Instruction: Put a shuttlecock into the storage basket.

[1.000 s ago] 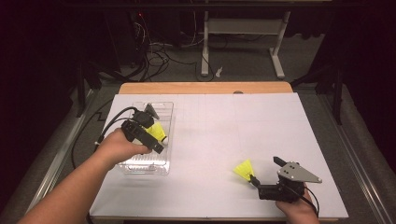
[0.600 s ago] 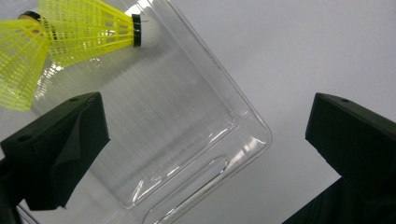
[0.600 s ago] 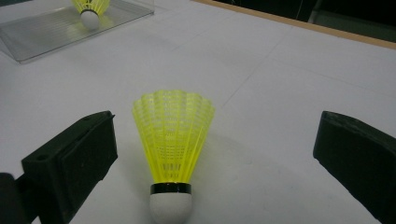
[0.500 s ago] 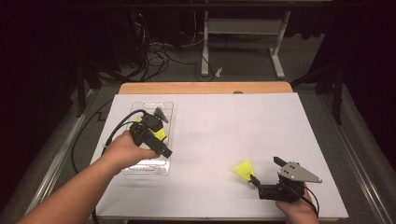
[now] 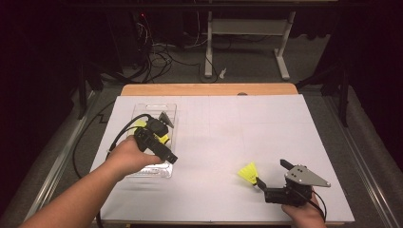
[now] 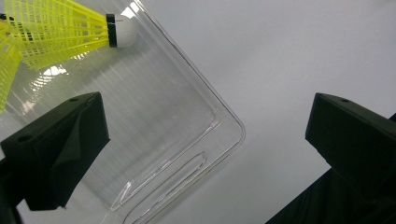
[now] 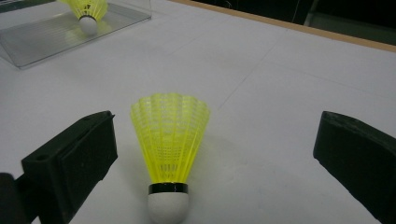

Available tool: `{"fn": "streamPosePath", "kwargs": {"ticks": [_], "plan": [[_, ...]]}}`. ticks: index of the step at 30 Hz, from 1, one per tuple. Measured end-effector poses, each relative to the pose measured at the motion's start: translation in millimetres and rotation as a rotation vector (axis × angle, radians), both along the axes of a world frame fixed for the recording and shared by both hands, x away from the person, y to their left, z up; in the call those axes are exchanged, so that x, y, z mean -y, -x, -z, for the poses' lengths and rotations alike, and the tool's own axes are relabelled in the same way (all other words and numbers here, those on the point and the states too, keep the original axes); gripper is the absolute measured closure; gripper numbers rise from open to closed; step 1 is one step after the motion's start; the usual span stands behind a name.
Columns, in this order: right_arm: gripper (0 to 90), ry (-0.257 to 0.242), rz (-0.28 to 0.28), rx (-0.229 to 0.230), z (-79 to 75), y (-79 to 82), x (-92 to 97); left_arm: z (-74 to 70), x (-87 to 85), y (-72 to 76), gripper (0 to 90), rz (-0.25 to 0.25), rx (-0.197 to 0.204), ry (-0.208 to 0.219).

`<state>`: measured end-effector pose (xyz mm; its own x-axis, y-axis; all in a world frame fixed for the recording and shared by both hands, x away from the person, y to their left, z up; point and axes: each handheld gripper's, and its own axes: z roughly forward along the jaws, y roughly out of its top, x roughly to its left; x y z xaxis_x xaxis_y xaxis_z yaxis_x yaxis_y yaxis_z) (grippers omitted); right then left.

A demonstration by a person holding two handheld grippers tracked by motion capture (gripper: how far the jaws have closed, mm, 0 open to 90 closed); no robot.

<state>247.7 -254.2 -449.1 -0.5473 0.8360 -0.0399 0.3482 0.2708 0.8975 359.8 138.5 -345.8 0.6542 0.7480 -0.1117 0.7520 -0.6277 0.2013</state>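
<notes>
At lower right of the high view, the right gripper (image 5: 268, 183) rests on the white worktop (image 5: 228, 137), held by a hand at the bottom edge. Its jaws stand wide apart and grasp nothing. 1 yellow shuttlecock (image 5: 249, 173) lies on the worktop just beyond the jaw tips. The right gripper view shows this shuttlecock (image 7: 169, 149) between the 2 jaws, untouched by either, its white cork toward the bottom edge of the frame and its skirt pointing up the frame.

At centre left of the high view, the left gripper (image 5: 167, 156) is held over a clear plastic tray (image 5: 154, 170). Its jaws are spread and empty. In the left gripper view, the tray's rounded corner (image 6: 187, 154) lies below the jaws, and a second yellow shuttlecock (image 6: 60, 30) lies inside the tray at upper left of the frame, its white cork close to the tray wall. The right gripper view shows this tray (image 7: 60, 35) at upper left, well apart from the first shuttlecock.
</notes>
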Motion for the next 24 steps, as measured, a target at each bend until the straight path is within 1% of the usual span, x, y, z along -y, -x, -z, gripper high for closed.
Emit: {"fn": "streamPosePath", "kwargs": {"ticks": [1,3,5,7,8,10,13,14,15,19,24], "plan": [[0.1,0.001,-0.001,-0.003,0.0,0.3,-0.2,0.1,0.3,0.0,0.6,0.002,0.004,-0.004],[0.1,-0.005,-0.004,-0.011,-0.4,0.2,-1.0,-0.1,0.3,-0.3,0.6,0.005,-0.001,0.002],[0.1,-0.007,-0.007,-0.019,-1.0,-0.8,-3.2,0.4,-0.5,-0.6,0.6,0.003,-0.003,-0.002],[0.2,0.003,-0.023,-0.031,0.3,-2.1,-6.4,0.5,-1.3,-0.8,0.7,0.004,-0.009,-0.006],[0.2,0.014,-0.036,-0.046,1.4,-2.6,-7.7,0.3,-2.0,-1.0,0.7,0.002,-0.009,-0.006],[0.5,0.032,-0.065,-0.060,3.7,-3.0,-9.1,0.1,-3.4,-1.8,0.7,-0.001,-0.006,-0.004],[6.0,0.045,-0.068,-0.078,6.5,-2.0,-10.2,-0.4,-4.3,-1.5,0.7,-0.006,-0.004,0.000],[6.6,0.051,-0.068,-0.084,7.4,-1.7,-10.6,-0.4,-4.2,-1.1,0.6,-0.004,-0.004,0.000],[7.2,0.053,-0.066,-0.089,8.0,-1.7,-10.8,-0.2,-3.8,-0.6,0.7,0.000,-0.006,0.001],[14.2,0.059,-0.069,-0.103,9.8,-1.8,-11.8,-0.7,-3.3,-0.6,0.7,0.006,-0.013,0.007],[21.4,0.067,-0.076,-0.139,14.4,-2.3,-14.8,-0.9,-5.8,-1.0,0.7,-0.007,-0.011,0.006]]}}
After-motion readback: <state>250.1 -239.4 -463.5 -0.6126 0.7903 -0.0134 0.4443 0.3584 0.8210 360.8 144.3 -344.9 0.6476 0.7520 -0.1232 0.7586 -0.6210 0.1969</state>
